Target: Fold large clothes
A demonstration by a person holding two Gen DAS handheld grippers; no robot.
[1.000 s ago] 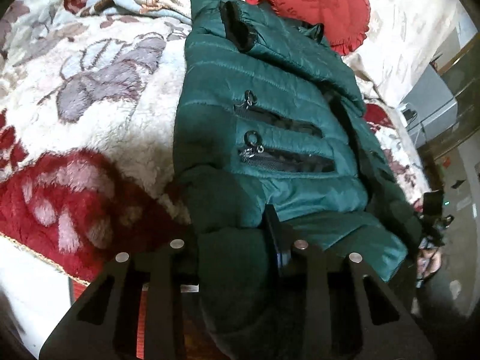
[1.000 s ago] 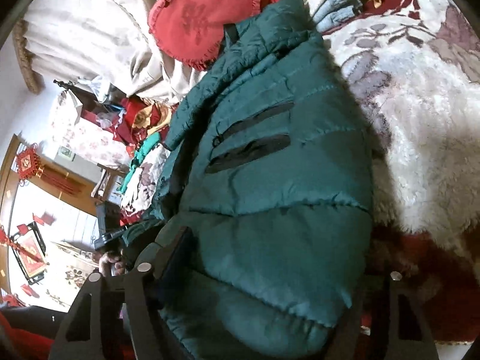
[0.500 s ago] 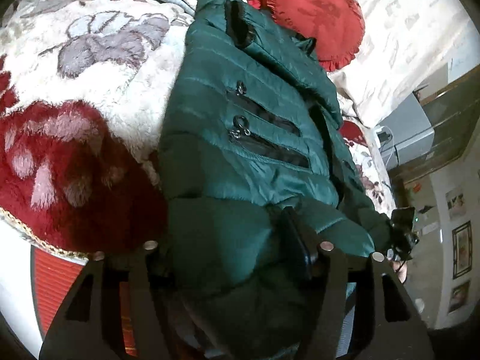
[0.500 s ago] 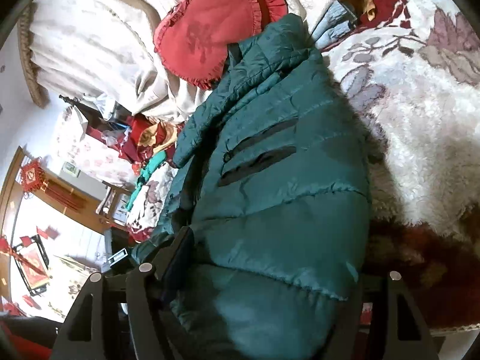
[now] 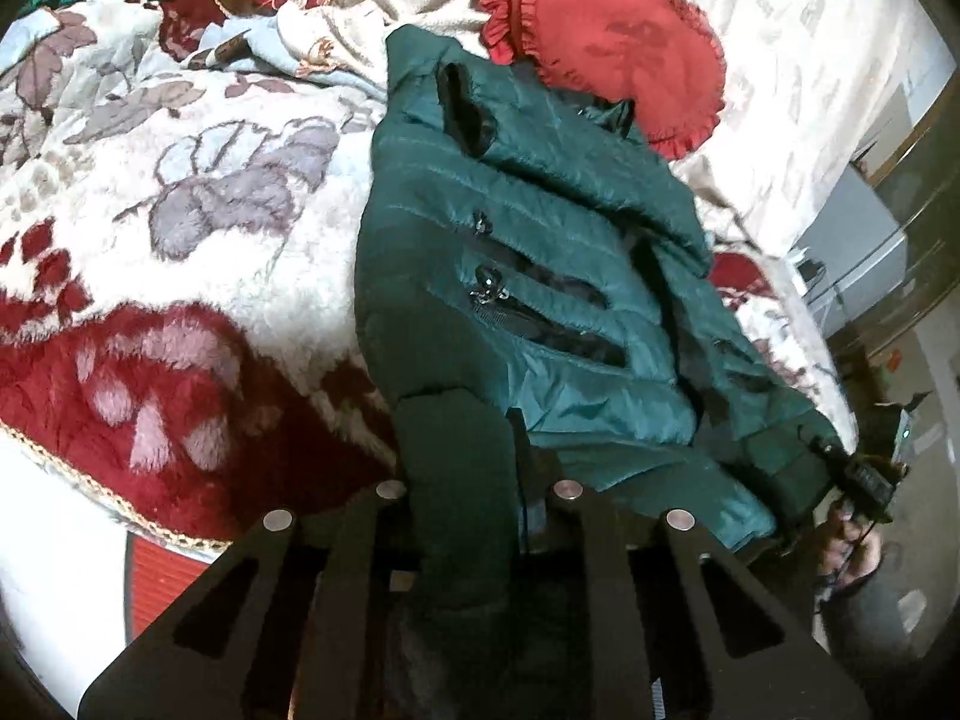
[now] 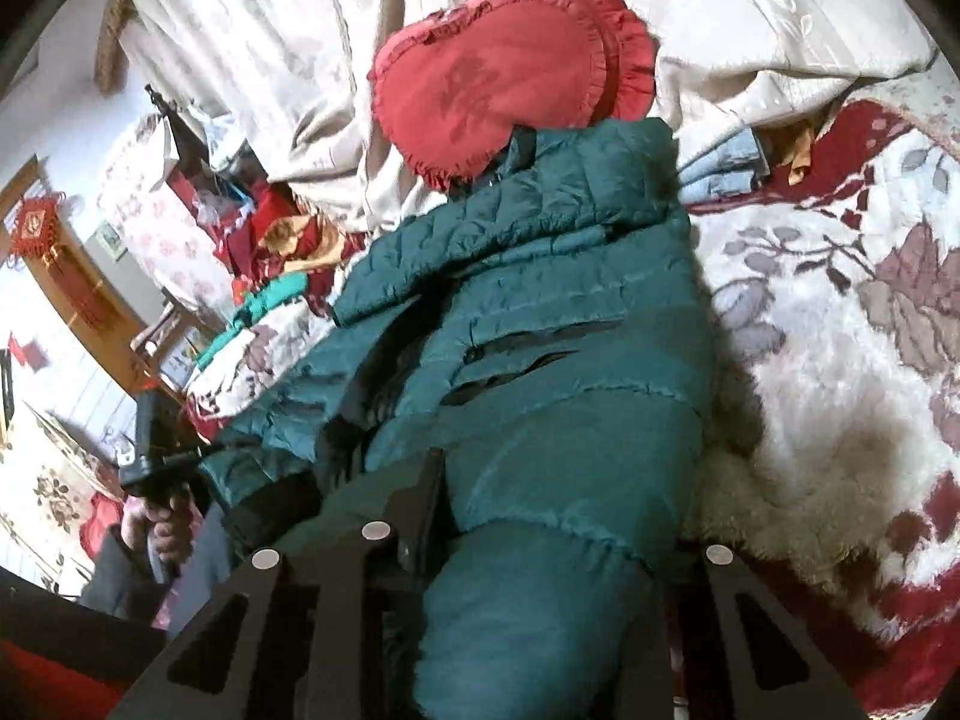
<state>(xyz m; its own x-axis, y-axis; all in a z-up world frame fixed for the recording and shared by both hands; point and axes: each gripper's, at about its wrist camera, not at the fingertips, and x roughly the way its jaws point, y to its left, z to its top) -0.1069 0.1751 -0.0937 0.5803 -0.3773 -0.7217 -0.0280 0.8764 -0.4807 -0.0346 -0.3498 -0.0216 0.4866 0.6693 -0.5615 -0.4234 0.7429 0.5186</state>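
Left wrist view, one green jacket [image 5: 528, 276], one red cushion [image 5: 618, 42], two pocket zips [image 5: 489, 288]

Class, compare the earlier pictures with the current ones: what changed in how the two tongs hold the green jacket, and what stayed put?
Both tongs are closing: the left tongs now pinch a narrow fold of the green jacket, and the right tongs squeeze its hem in. The jacket's upper part, the red cushion and the floral blanket stayed put.

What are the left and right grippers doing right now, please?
Left gripper: closing on a fold of the dark green quilted puffer jacket.
Right gripper: closing on the same jacket's hem.
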